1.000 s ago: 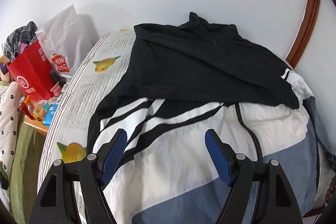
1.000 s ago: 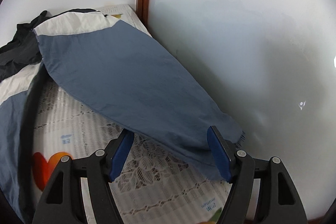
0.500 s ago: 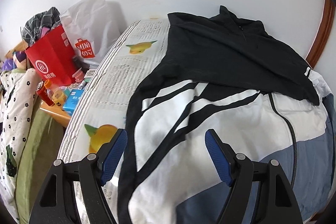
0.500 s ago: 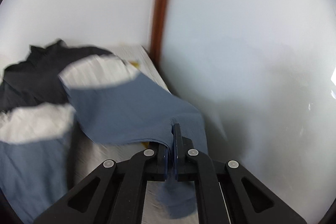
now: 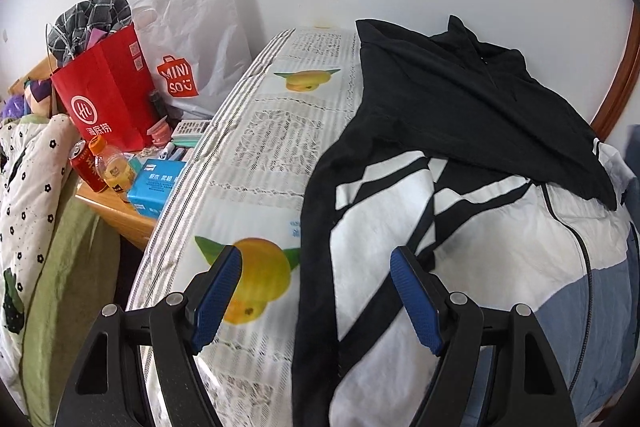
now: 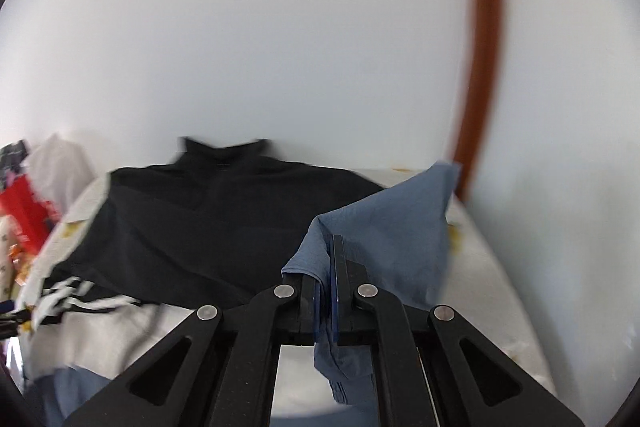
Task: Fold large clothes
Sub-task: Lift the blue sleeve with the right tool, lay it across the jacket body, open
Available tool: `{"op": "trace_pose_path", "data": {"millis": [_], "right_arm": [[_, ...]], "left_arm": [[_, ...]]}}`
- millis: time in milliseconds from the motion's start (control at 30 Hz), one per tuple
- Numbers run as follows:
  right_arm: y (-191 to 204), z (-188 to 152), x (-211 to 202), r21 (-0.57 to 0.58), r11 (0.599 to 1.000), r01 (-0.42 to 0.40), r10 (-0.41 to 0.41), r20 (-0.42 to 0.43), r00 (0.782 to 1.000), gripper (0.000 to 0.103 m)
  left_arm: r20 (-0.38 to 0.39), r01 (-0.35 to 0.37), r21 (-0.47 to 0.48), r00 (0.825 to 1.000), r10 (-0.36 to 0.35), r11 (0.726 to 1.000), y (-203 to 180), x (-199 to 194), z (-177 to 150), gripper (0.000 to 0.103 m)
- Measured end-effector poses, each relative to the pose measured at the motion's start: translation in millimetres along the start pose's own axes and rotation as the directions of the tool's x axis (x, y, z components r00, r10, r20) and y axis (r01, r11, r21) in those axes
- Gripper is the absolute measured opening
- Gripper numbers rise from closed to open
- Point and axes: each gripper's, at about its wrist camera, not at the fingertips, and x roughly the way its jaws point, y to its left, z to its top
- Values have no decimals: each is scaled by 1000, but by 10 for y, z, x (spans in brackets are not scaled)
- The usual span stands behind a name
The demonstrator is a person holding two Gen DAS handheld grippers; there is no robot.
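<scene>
A large jacket (image 5: 472, 235), black at the top, white with black stripes in the middle and grey-blue below, lies spread on the fruit-print bed cover (image 5: 276, 147). My left gripper (image 5: 316, 287) hangs open above the jacket's black left edge, its blue pads apart with nothing pinched. In the right wrist view my right gripper (image 6: 327, 267) is shut on the jacket's grey-blue sleeve (image 6: 392, 223), lifted off the bed; the cuff end dangles below the jaws. The black upper body (image 6: 208, 223) lies behind it.
Left of the bed stands a wooden side table (image 5: 120, 215) crowded with a red paper bag (image 5: 104, 99), a white plastic bag (image 5: 192, 43), bottles and a blue tissue pack (image 5: 154, 187). A patterned quilt (image 5: 28, 187) hangs at far left. White walls and brown trim (image 6: 480, 67) close the far side.
My right gripper closed on the grey-blue sleeve, raised it off the bed and swung it left toward the jacket's body. The left gripper drifted left to the jacket's black edge, still open.
</scene>
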Motion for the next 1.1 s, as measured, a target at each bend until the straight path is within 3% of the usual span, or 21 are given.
{"op": "trace_pose_path", "data": {"millis": [200,333,733,900,1000,1033,1067,1100], "right_arm": [[750,67,347,-50,990,-134,133,-33,991,3],[1140,-62,651,-92,984,-154,147,-73,986,3],[1872,-193,966,-161,935,-316,301,-109,947,4],[2027,-222,1107,-157,931,-329,307,-147,940,7],[2025,-254,1154,-145,936,-321,294,-179,939,30],[2002,-263,1145,-149,940,-307,280,-180,943,45],[1971,-275,1127,-152,944,-292,265,-174,948,53],[1925,-290,1100,-152,948,-278,253,-169,953,55]], "left_arm": [[-5,29,-6,1000,-29,1000,68,90,2,75],[-8,43,4,999,-43,999,91,117,-10,75],[-18,73,25,997,-72,997,33,170,15,75],[-16,81,36,997,-81,996,-11,144,15,75],[-17,83,36,996,-83,996,-16,136,12,75],[-16,83,37,996,-83,996,-18,137,14,75],[-14,84,38,996,-83,996,-24,125,11,75],[-13,84,38,996,-84,996,-27,116,10,75]]}}
